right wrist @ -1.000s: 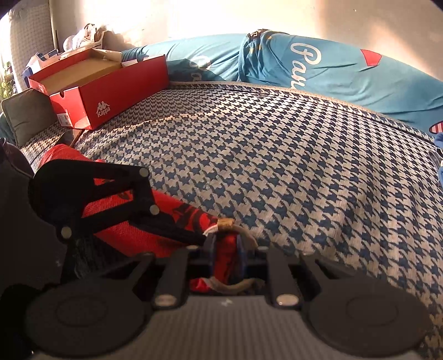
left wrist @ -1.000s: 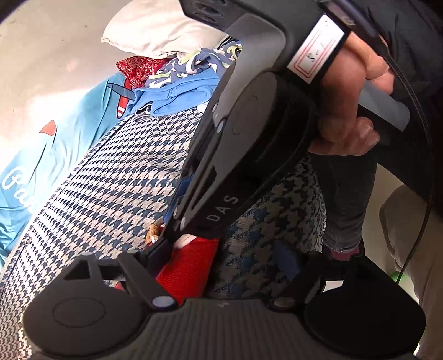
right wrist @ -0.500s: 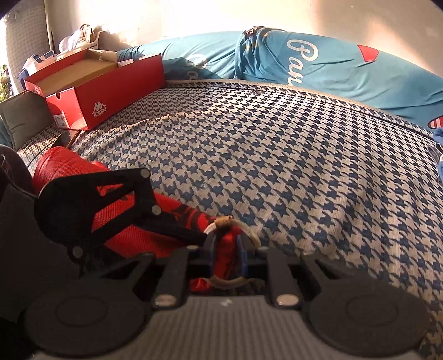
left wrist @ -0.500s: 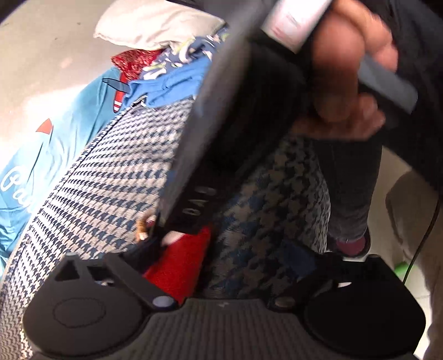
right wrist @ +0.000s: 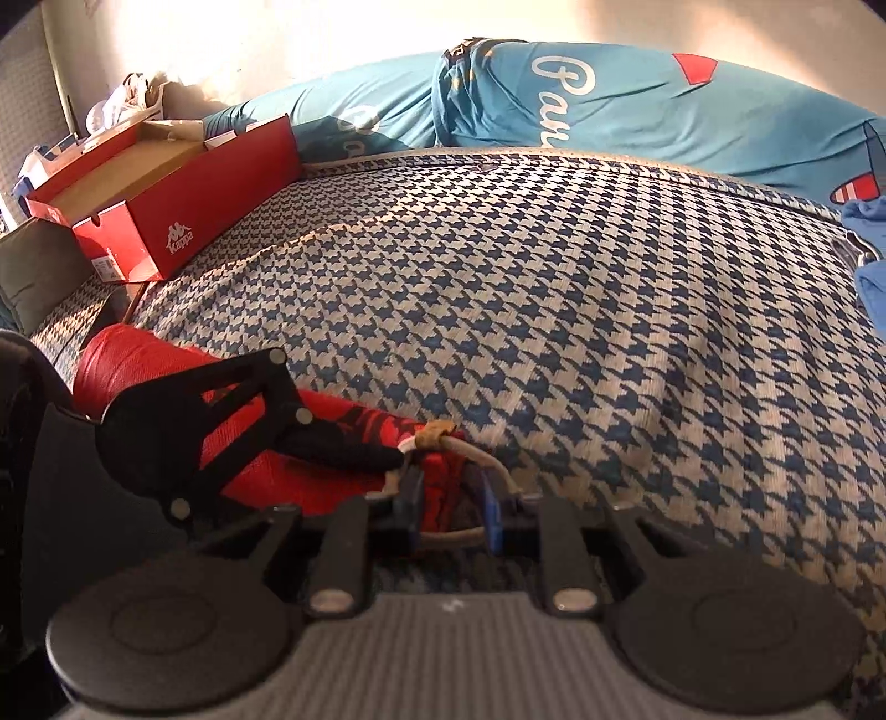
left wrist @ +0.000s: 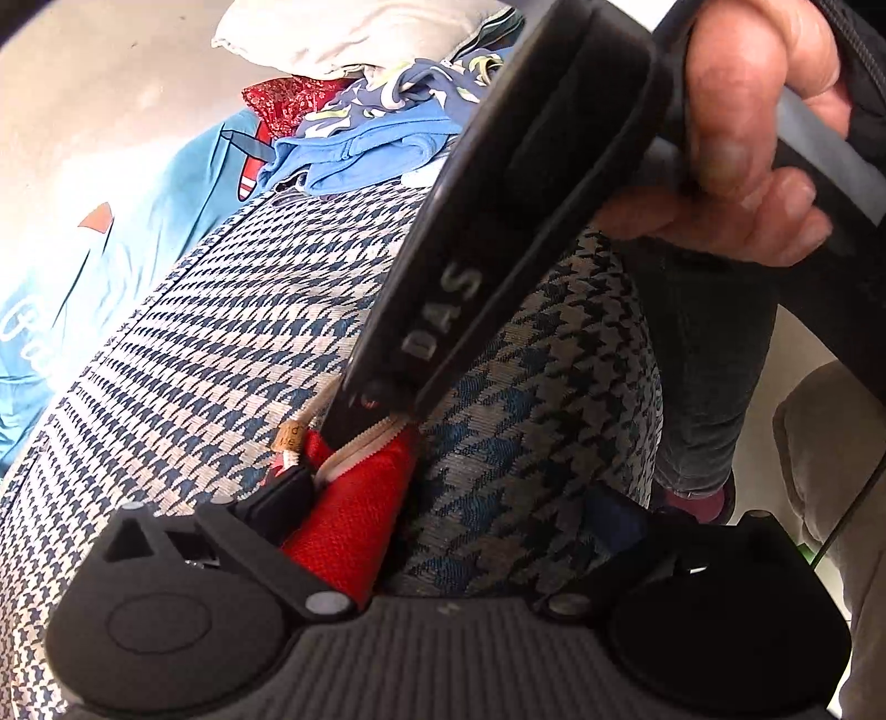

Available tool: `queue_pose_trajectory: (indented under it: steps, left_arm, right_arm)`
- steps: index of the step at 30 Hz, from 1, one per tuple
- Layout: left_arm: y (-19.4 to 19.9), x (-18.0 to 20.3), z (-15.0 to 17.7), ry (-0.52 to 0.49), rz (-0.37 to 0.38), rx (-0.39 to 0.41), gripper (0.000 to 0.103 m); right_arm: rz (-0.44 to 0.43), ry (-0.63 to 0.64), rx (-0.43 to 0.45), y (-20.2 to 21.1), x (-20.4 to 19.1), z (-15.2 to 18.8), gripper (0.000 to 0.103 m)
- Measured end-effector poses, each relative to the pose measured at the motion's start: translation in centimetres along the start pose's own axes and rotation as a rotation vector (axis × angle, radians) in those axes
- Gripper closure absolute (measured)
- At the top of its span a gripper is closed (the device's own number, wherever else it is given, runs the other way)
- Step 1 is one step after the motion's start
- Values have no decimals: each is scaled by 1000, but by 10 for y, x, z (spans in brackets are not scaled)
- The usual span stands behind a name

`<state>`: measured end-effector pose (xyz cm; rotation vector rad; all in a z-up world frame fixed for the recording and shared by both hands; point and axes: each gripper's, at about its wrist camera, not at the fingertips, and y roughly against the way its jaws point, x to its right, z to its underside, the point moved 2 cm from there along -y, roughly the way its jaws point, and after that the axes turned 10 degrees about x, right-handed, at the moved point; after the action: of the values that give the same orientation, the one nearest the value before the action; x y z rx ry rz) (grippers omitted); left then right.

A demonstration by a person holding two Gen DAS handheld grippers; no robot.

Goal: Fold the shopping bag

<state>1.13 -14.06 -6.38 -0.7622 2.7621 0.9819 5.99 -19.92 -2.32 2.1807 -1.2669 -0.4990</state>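
The red shopping bag (left wrist: pixel 354 515) lies rolled up on the houndstooth bed cover (left wrist: pixel 232 354). A beige cord loop (left wrist: pixel 354 443) with a small tag rings its near end. My left gripper (left wrist: pixel 454 498) stands wide open, one finger (left wrist: pixel 282 493) against the roll's left side and nothing pressed. A hand holds the right gripper's body (left wrist: pixel 470 277) over the roll's end. In the right wrist view my right gripper (right wrist: pixel 453 507) has the bag's end (right wrist: pixel 437 495) between its blue pads. Its jaws are opening, and a dark gap shows beside the right pad. The left gripper's finger (right wrist: pixel 343 451) lies across the roll (right wrist: pixel 127 360).
An open red shoebox (right wrist: pixel 183 221) sits at the far left of the bed. Teal bedding (right wrist: pixel 637 116) runs along the wall. A pile of blue and red clothes (left wrist: pixel 365 127) and a pillow (left wrist: pixel 343 33) lie at the far end. A person's leg (left wrist: pixel 709 354) stands at the bed's edge.
My left gripper's jaws spread wider. The right gripper's pads drew slightly apart on the bag's end, and its body rolled and now looms closer in the left wrist view.
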Motion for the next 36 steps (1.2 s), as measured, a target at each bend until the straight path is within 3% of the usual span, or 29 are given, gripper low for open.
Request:
queue_pose_trajectory:
  steps: [4, 7, 11, 16, 21, 22, 24, 26, 36]
  left_arm:
    - [-1, -1, 0, 6, 1, 4, 1]
    - [-2, -2, -1, 6, 2, 6, 1]
    - [-3, -3, -1, 0, 0, 8, 1]
    - [-5, -4, 4, -2, 0, 10, 1]
    - [-8, -5, 5, -5, 0, 11, 1]
    - [-2, 18, 11, -7, -3, 11, 1]
    - [3, 39, 18, -10, -5, 10, 1]
    - [27, 16, 35, -14, 1, 16, 0]
    - [37, 18, 33, -15, 3, 18, 0]
  right_arm:
    - [-15, -16, -5, 8, 2, 2, 79]
    - [-28, -37, -21, 12, 5, 4, 67]
    - [-26, -25, -26, 16, 3, 7, 66]
    - [34, 65, 28, 27, -8, 8, 68]
    - [3, 104, 71, 38, -16, 8, 83]
    - [-7, 112, 66, 38, -18, 9, 87]
    - [-20, 130, 48, 35, -23, 10, 88]
    - [-25, 140, 28, 31, -25, 11, 88]
    - [-83, 116, 12, 25, -22, 14, 85]
